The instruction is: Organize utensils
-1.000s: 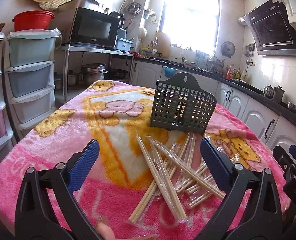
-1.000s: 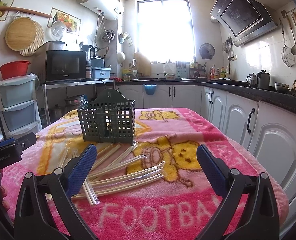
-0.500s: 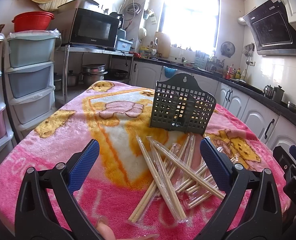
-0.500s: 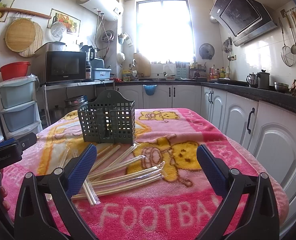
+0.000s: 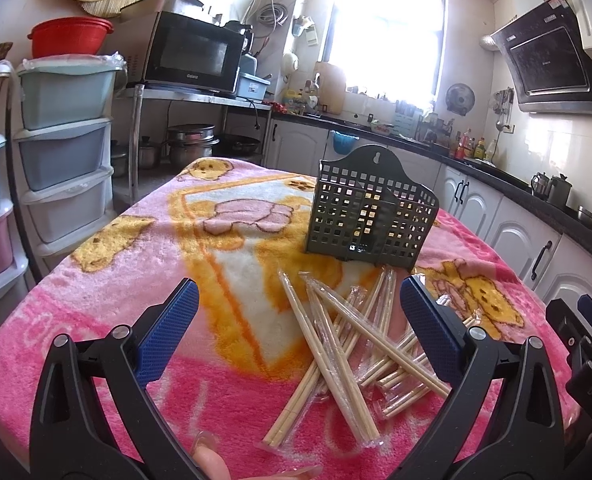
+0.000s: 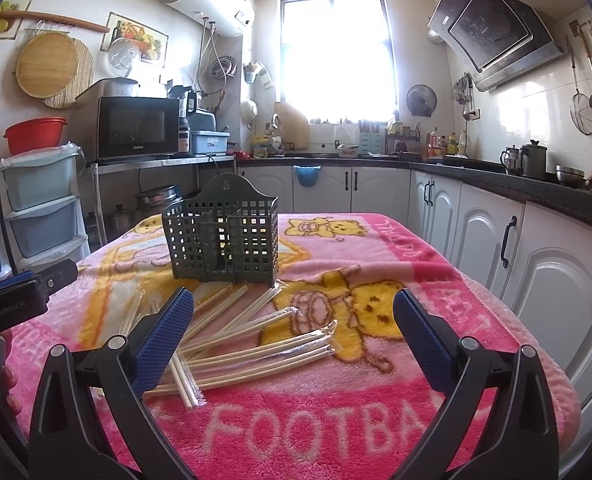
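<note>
We're hovering at the start: left gripper (image 5: 296, 320) and right gripper (image 6: 294, 328) both gaping wide, holding nothing. Wrapped chopsticks (image 5: 336, 340) are lying scattered just before the empty green caddy (image 5: 370, 216). Next we're needing one pair pinched.

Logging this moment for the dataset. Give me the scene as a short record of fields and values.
setting: kitchen table under a pink blanket
holder: dark green grid basket, upright, nothing seen inside
chopsticks: wrapped pairs in a loose crossed pile on the blanket, in front of the basket
left gripper: open, holding nothing, above the blanket, pile partly between its fingers
right gripper: open, holding nothing, facing the pile and basket
task progress: no chopsticks in the basket yet
</note>
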